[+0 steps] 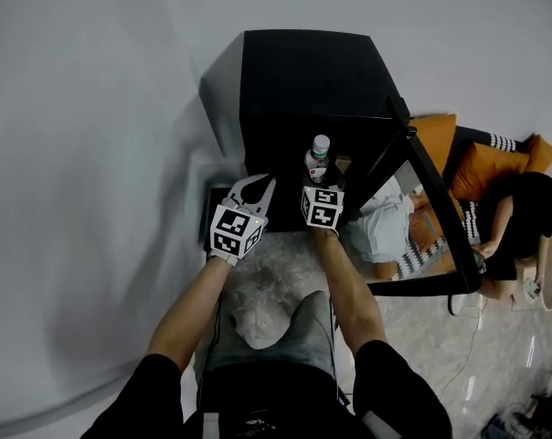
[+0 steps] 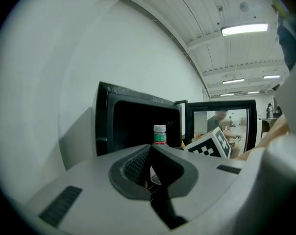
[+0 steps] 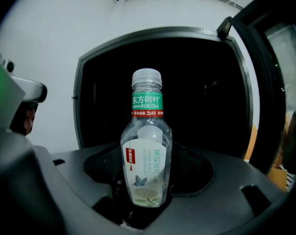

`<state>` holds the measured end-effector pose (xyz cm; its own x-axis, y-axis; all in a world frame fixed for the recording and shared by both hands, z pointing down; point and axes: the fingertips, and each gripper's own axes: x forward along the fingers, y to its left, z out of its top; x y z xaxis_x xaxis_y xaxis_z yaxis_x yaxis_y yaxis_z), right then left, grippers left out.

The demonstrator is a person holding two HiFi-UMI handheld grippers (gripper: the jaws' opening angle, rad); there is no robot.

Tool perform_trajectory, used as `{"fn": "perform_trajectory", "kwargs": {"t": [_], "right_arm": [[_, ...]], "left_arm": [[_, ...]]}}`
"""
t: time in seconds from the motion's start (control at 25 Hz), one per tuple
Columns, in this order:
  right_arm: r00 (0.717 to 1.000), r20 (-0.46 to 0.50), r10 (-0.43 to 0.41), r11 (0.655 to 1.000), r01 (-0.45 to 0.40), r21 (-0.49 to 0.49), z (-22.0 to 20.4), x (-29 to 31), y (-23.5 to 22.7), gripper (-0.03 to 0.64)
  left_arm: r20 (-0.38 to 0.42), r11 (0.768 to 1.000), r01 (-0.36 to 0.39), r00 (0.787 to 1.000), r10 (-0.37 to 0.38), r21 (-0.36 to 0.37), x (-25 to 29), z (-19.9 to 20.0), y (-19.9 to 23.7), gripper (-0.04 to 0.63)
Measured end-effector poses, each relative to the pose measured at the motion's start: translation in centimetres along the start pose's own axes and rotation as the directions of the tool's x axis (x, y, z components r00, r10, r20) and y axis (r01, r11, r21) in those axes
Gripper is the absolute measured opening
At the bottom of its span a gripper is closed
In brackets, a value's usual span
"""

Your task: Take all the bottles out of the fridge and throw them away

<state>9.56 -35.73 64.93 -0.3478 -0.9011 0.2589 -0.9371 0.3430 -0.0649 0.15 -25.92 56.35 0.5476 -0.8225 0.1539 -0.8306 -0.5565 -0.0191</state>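
A small black fridge (image 1: 303, 71) stands with its door (image 1: 431, 199) swung open to the right. My right gripper (image 1: 320, 176) is shut on a clear plastic bottle (image 1: 319, 156) with a white cap and a green neck band, held upright just in front of the fridge opening. In the right gripper view the bottle (image 3: 146, 155) stands between the jaws of the right gripper (image 3: 145, 192), with the dark fridge interior (image 3: 207, 102) behind it. My left gripper (image 1: 258, 184) hovers to the left of the bottle, shut and holding nothing. In the left gripper view, the left gripper (image 2: 150, 152) sits below the bottle (image 2: 160, 135).
A pale crumpled plastic bag (image 1: 276, 277) lies below my arms, in front of the fridge. A seated person (image 1: 523, 222) and orange cushions (image 1: 495, 163) are on the right beyond the door. A white wall (image 1: 84, 154) lies to the left of the fridge.
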Motion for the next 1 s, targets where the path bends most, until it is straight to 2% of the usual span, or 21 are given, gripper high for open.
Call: {"fn": "perform_trajectory", "kwargs": {"t": [0.32, 0.44, 0.6, 0.8, 1.0], "right_arm": [[0.999, -0.035, 0.037, 0.999, -0.037, -0.011, 10.1, -9.0, 1.5, 0.298], [0.998, -0.038, 0.051, 0.998, -0.052, -0.023, 13.2, -11.2, 1.5, 0.298], [0.997, -0.032, 0.067, 0.997, -0.068, -0.028, 15.2, -12.6, 1.4, 0.299], [0.995, -0.025, 0.092, 0.994, -0.093, -0.049, 16.2, -12.8, 1.7, 0.299], [0.985, -0.013, 0.171, 0.982, -0.171, -0.078, 16.8, -12.5, 5.3, 0.299]], "left_arm": [[-0.027, 0.999, 0.006, 1.000, -0.007, -0.035, -2.9, 11.6, -2.8, 0.000], [-0.030, 0.999, 0.000, 1.000, -0.001, -0.043, -3.5, 14.6, -3.6, 0.000], [-0.024, 0.999, -0.012, 1.000, 0.011, -0.046, -4.0, 16.6, -4.2, 0.000], [-0.005, 0.997, -0.051, 0.999, 0.051, -0.063, -5.1, 16.9, -3.4, 0.000], [-0.003, 0.989, -0.135, 0.991, 0.135, -0.060, -8.6, 16.4, -1.0, 0.000]]}}
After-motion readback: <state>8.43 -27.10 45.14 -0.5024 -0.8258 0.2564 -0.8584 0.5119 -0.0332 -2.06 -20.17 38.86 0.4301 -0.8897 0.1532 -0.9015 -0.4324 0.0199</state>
